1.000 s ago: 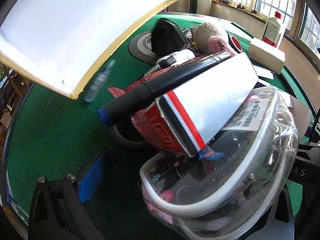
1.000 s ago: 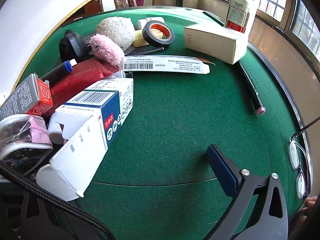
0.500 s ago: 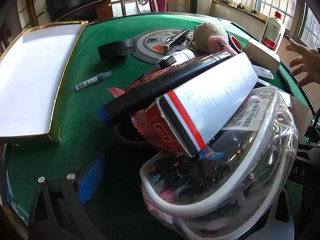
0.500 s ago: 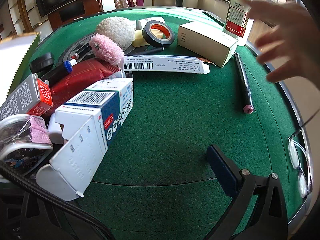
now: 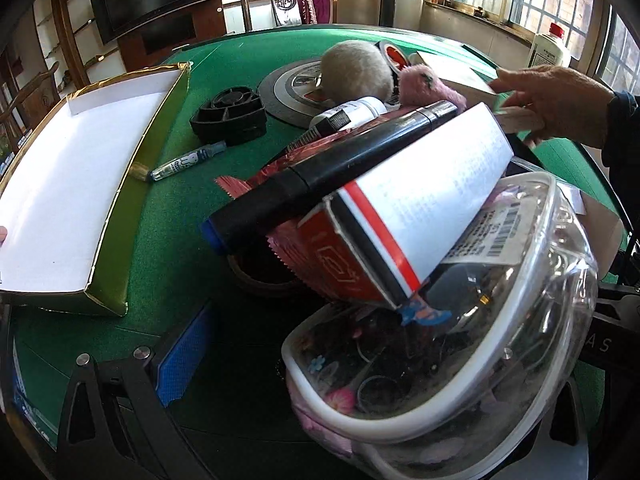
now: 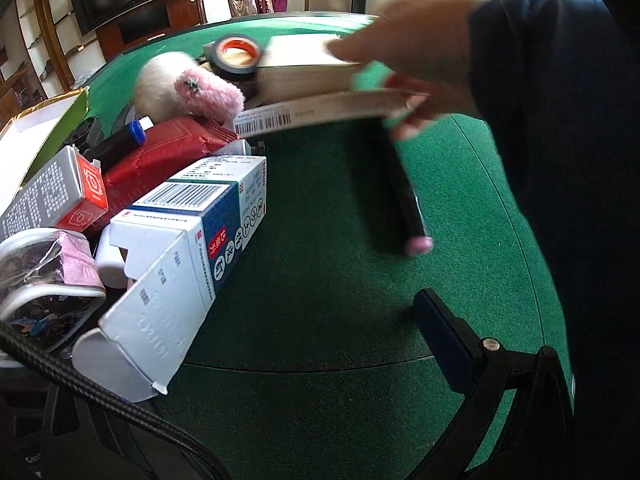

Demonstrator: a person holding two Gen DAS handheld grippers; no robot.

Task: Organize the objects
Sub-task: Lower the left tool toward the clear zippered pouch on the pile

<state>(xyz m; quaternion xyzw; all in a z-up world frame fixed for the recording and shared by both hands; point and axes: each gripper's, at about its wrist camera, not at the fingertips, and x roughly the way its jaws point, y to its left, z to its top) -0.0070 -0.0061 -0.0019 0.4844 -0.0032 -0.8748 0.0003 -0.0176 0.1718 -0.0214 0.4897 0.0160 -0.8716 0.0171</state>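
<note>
Green-felt bench (image 6: 320,280) with mixed objects awaiting sorting, seen from both wrist cameras. A bare hand (image 6: 420,52), not a tool, reaches in from the right and grips a beige box (image 6: 304,66) together with a long flat barcoded carton (image 6: 320,112); both appear blurred, which suggests they are being dragged or lifted, probably toward the main pile. A black marker with a pink cap (image 6: 412,216) lies just below the hand on open felt, apart from the pile. The pile itself is crowded at the left: a clear lidded container (image 5: 460,352) carries a red-and-white box (image 5: 400,220), against which a thick black marker (image 5: 332,168) leans, over a red foil pouch (image 6: 160,160); a blue-and-white carton (image 6: 192,232) with its flap open lies beside them. An open gold-edged tray (image 5: 108,200), white inside and holding nothing visible, sits at the far left, apparently the intended receptacle, with a small pen (image 5: 188,160) and a black moulded part (image 5: 228,114) just beside it. The left hand-held gripper (image 5: 320,360) shows one blue pad beside the container, the other finger being hidden, so its state cannot be told. The right hand-held gripper (image 6: 280,340) shows one dark pad over bare felt and grasps nothing visible; its spread likewise cannot be told.
</note>
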